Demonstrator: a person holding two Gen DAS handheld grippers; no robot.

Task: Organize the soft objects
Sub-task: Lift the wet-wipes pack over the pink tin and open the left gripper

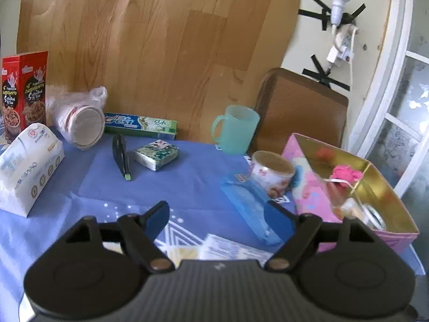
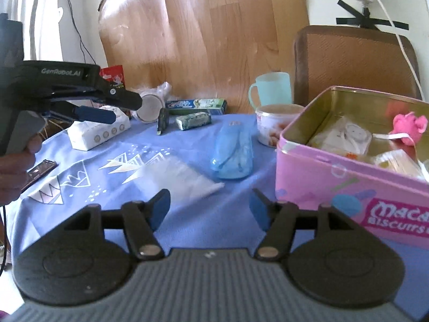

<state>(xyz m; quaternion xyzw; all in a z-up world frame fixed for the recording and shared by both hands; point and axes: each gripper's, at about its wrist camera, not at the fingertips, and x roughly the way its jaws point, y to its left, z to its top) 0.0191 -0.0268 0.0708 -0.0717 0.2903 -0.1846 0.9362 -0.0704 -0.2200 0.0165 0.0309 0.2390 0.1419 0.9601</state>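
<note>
Both hand-held grippers stand with jaws apart and empty — left hand-held gripper (image 1: 217,216), right hand-held gripper (image 2: 210,208); the pink biscuit tin (image 2: 321,177) already holds a pink plush toy (image 2: 409,126) and soft packets; a blue plastic pouch (image 2: 232,151), a clear bag (image 2: 182,174) and a tissue pack (image 2: 97,131) lie on the counter (image 2: 187,228) — apparently left to sort.
</note>
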